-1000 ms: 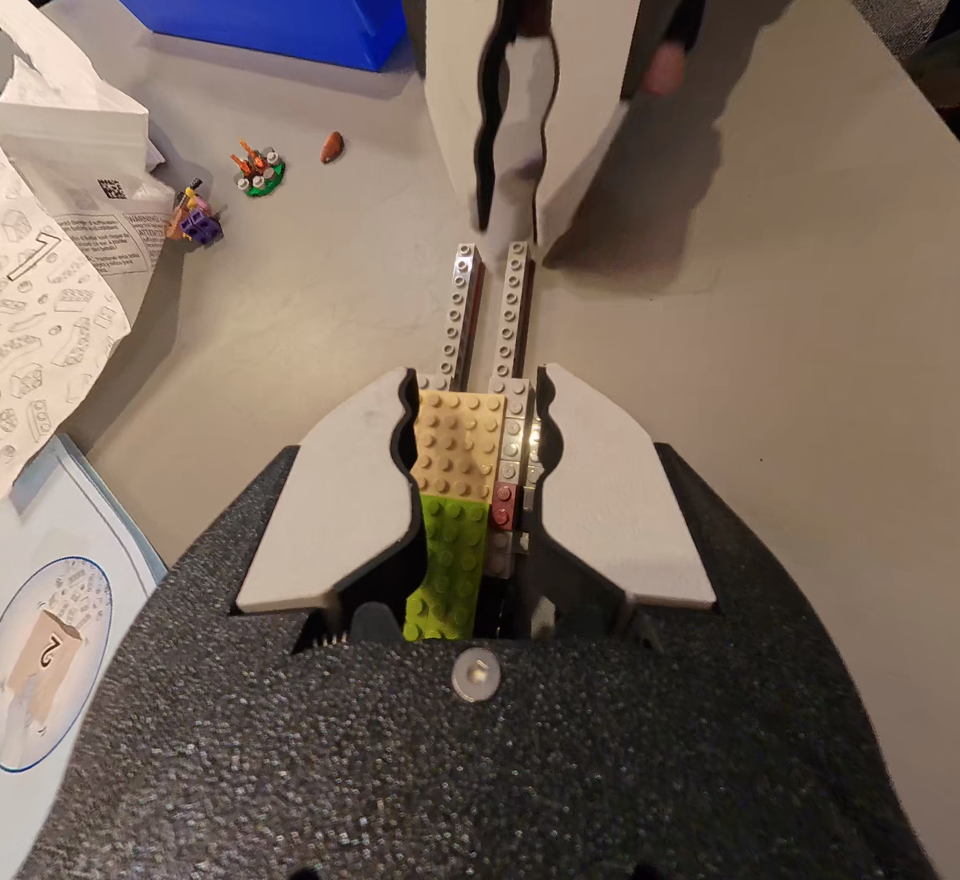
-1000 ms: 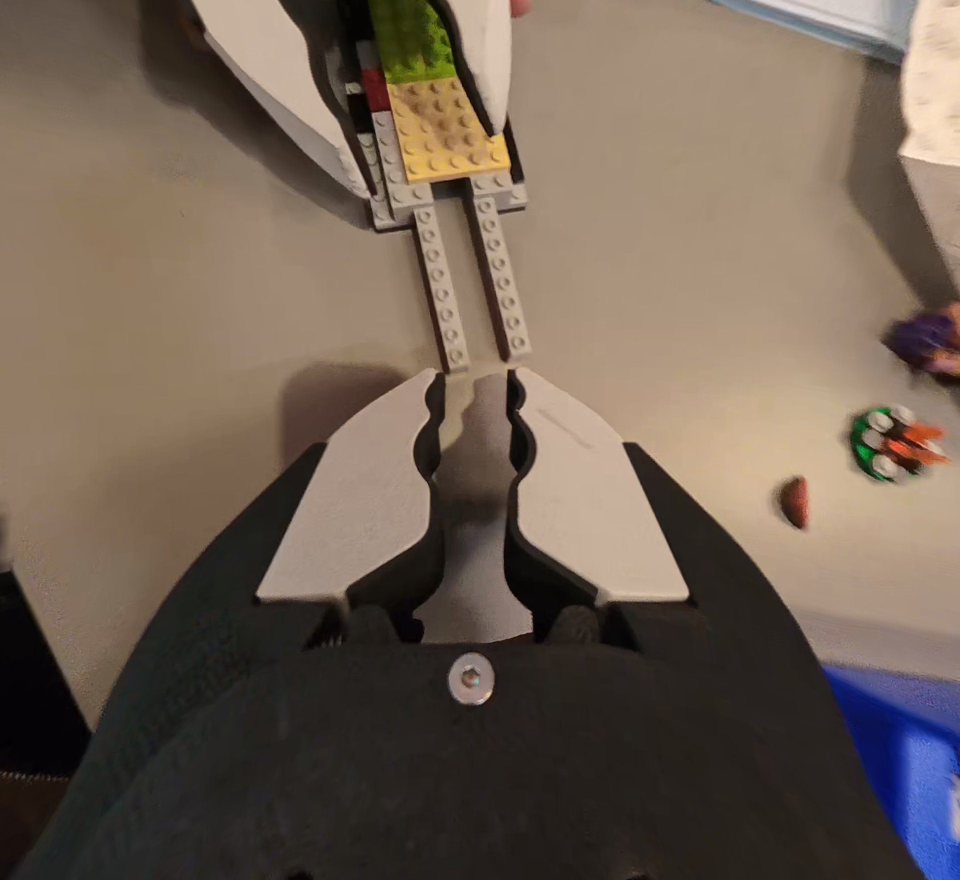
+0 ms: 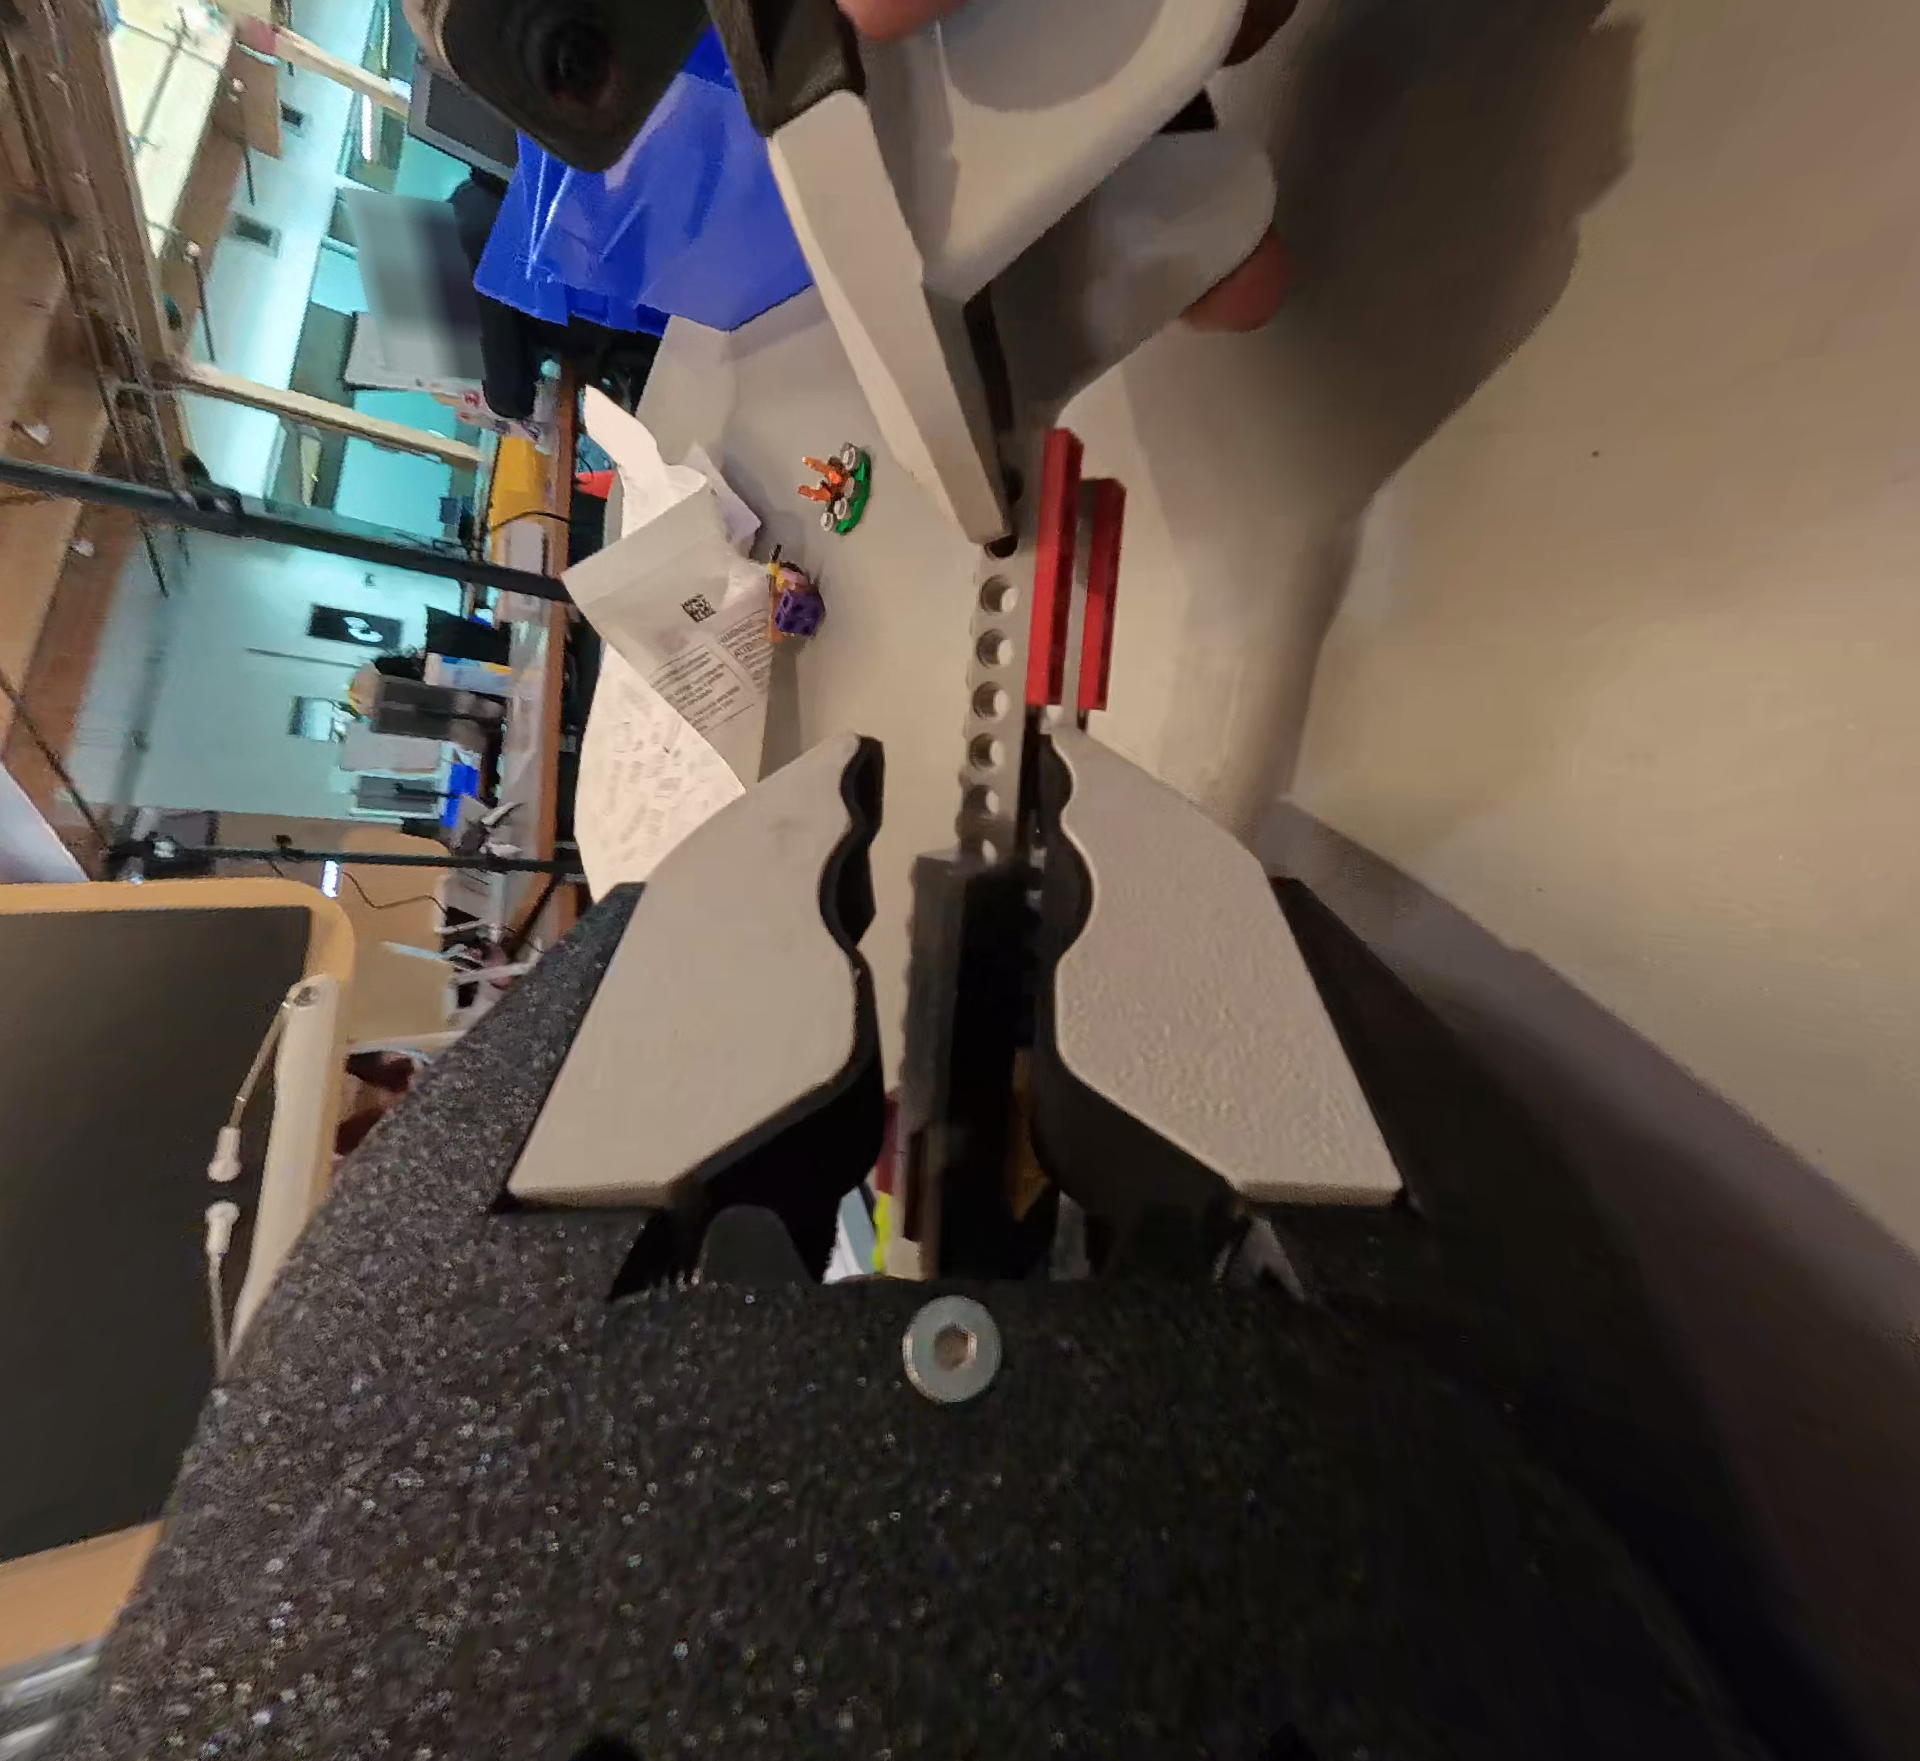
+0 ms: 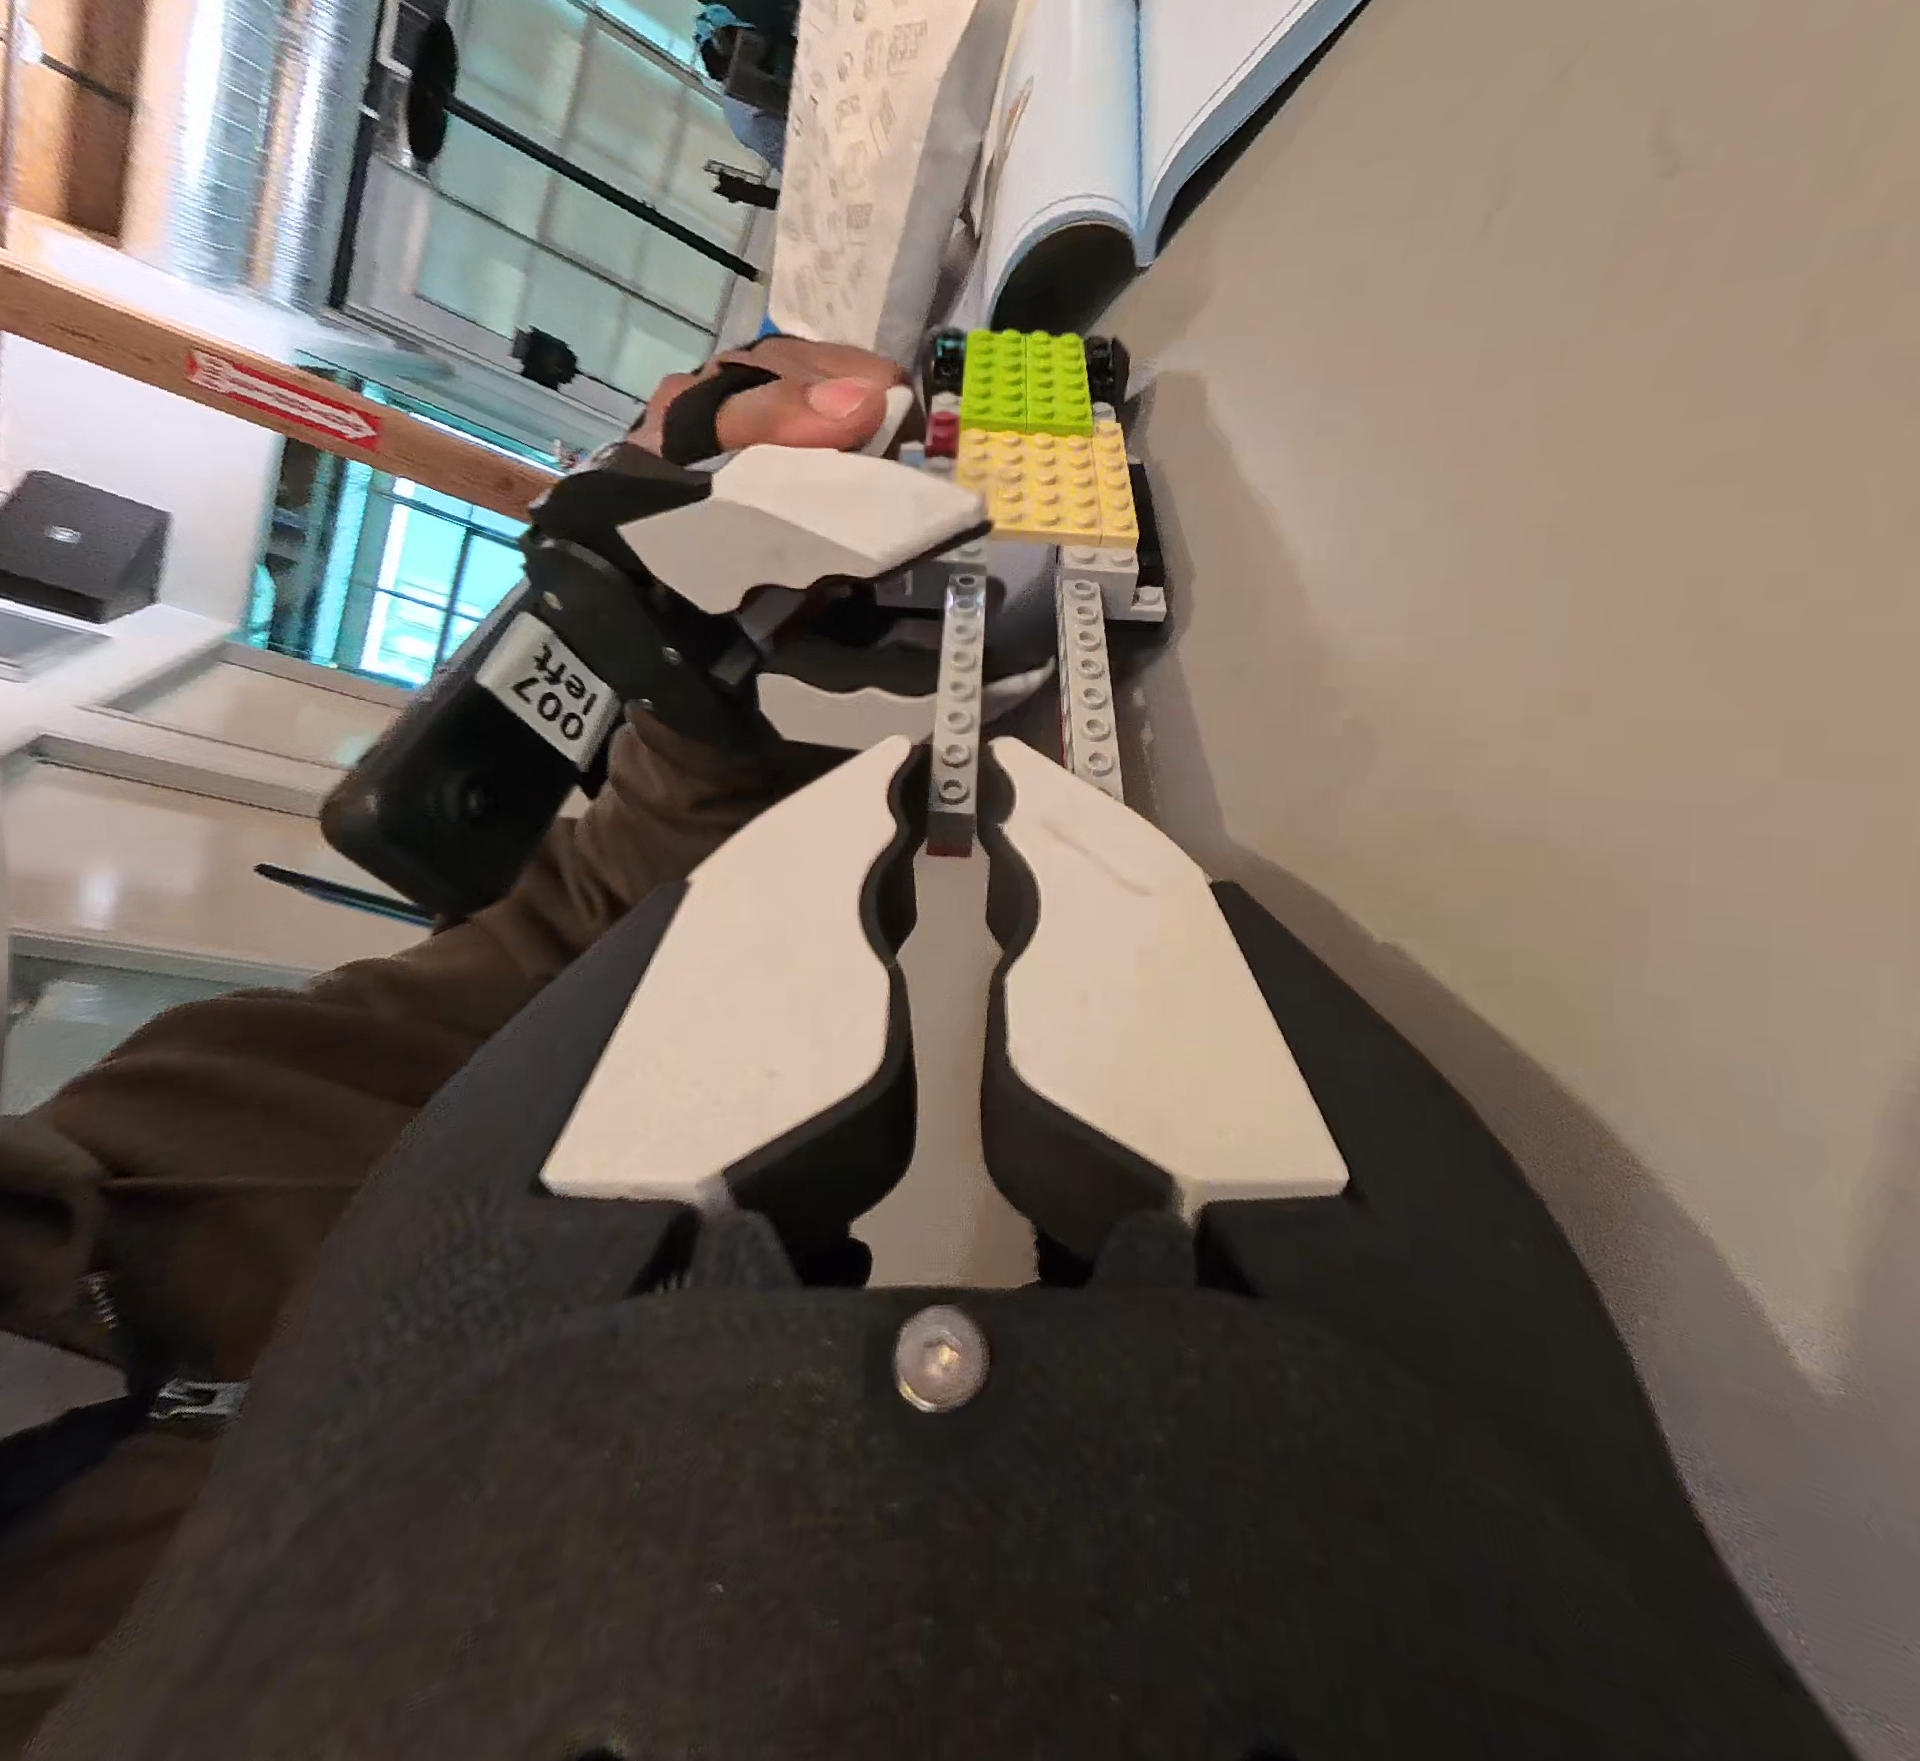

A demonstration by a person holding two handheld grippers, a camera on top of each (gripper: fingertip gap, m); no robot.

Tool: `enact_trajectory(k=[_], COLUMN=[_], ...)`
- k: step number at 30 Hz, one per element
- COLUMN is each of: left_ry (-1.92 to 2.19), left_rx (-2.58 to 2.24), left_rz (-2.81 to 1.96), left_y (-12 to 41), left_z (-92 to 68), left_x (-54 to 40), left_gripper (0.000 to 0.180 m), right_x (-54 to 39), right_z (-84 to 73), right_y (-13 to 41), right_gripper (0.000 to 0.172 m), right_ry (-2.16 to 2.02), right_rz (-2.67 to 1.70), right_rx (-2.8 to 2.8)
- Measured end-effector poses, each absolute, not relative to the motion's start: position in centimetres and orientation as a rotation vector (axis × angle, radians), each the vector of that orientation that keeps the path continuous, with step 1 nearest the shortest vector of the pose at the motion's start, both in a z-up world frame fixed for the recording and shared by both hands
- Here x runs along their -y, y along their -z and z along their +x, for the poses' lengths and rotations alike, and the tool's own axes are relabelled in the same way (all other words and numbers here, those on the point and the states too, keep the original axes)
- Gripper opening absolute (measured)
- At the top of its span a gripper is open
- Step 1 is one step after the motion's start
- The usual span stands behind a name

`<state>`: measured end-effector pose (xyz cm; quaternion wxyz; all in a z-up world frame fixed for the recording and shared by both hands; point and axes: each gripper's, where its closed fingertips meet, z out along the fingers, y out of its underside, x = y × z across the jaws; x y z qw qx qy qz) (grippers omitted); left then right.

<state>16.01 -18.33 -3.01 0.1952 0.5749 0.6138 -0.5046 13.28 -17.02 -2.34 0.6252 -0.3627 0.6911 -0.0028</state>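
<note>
The brick model (image 4: 1049, 464) is turned on edge against the counter (image 4: 1558, 568), its studded face sideways, so both grippers can reach it from opposite ends. The right gripper (image 4: 951, 792) has its jaws narrow and pressed on the tip of one grey studded rail (image 4: 961, 672), steadying that end. The left gripper (image 3: 961, 828) holds its jaws partly closed around the model's body; its right finger touches, while a gap shows at the left finger (image 3: 790, 880).
</note>
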Motion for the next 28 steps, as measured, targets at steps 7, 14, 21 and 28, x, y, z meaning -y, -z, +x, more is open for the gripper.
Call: enact_trajectory(k=[7,14,21,28], left_ry=[1.350,1.285,1.324,1.171], left_rx=[-1.743,-1.989,-2.390,-2.568], left_rz=[1.581,1.448,1.333,1.363], left_y=[3.1,3.1,2.2,3.7], left_z=[16.2,17.4,17.3,18.0], left_x=[18.7,19.0,18.1,16.7], left_gripper=[0.013,0.013,0.013,0.013], right_x=[17.8,19.8,18.2,17.2], right_z=[13.5,12.5,13.6,15.5], right_y=[1.6,0.2,0.0,0.7], right_gripper=[0.012,0.024,0.027,0.026], right_ry=[0.164,1.021,1.722,1.974], right_rz=[-0.893,-1.418,-1.953,-2.206], right_rx=[-1.539,-1.443,-1.078,-0.854])
